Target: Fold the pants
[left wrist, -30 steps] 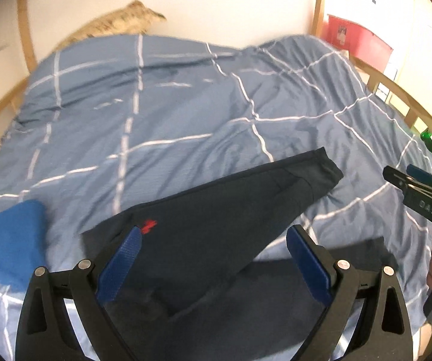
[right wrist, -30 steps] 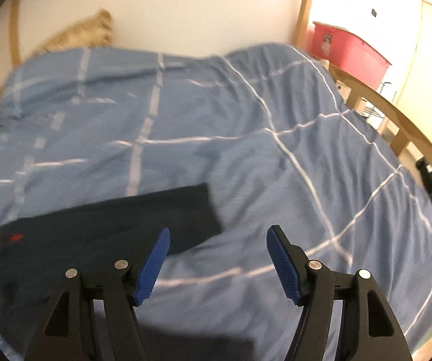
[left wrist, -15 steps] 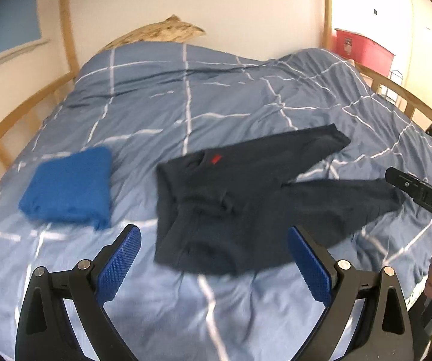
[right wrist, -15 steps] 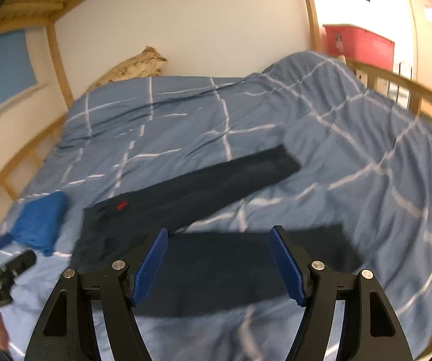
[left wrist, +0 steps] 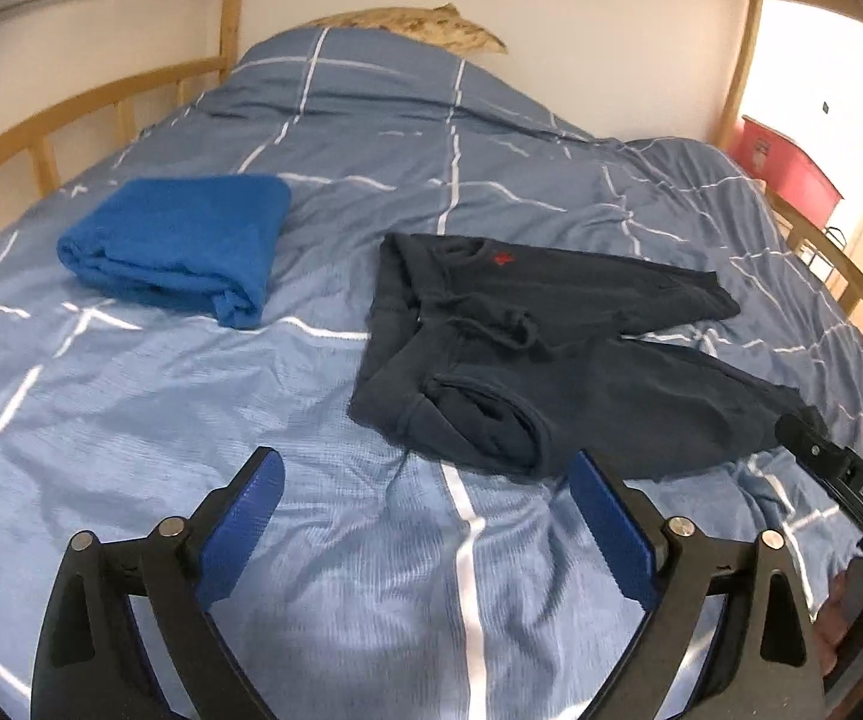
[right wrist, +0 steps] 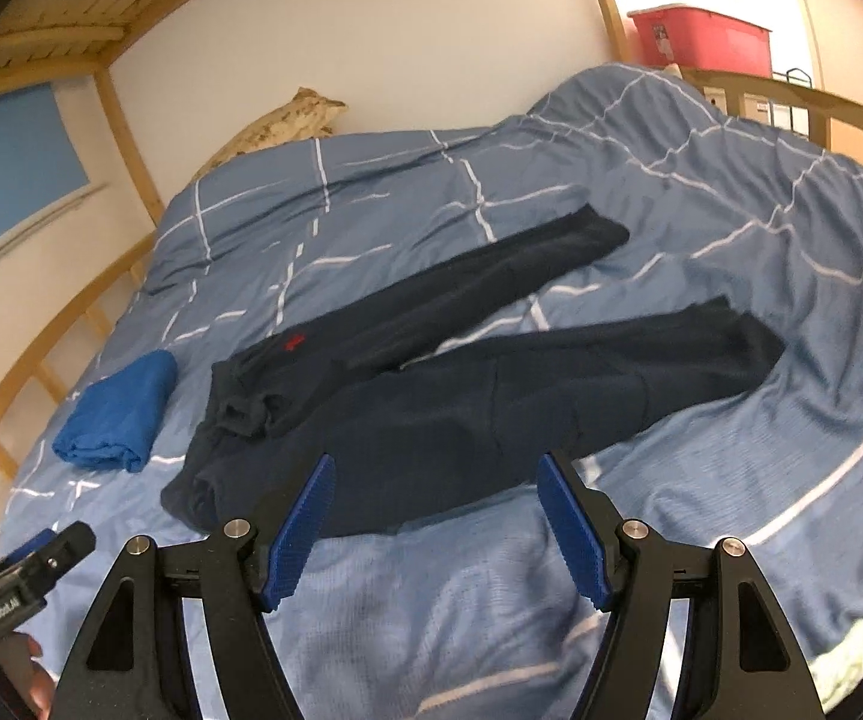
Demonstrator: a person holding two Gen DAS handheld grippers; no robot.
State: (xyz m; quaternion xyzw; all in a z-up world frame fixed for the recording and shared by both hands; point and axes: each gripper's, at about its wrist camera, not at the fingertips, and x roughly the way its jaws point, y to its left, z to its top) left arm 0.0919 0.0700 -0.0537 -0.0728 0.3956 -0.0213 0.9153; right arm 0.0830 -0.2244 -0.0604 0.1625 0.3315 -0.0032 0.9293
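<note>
Your navy sweatpants (right wrist: 467, 384) lie flat on the bed (right wrist: 731, 228), across the middle of the right wrist frame. Their long axis runs from the waistband at lower left to the cuffs at upper right, and the two legs splay apart in a narrow V. The fabric is soft, matte knit, with a small red logo (right wrist: 293, 342) by the waist and a drawstring bunched there. Left of them sits a folded blue towel (left wrist: 179, 240), thick and nubby. The duvet is crinkled blue cotton with white grid lines. Your left gripper (left wrist: 425, 510) is closing its fingers on nothing; your right gripper (right wrist: 437, 516) has fingers apart, also empty.
</note>
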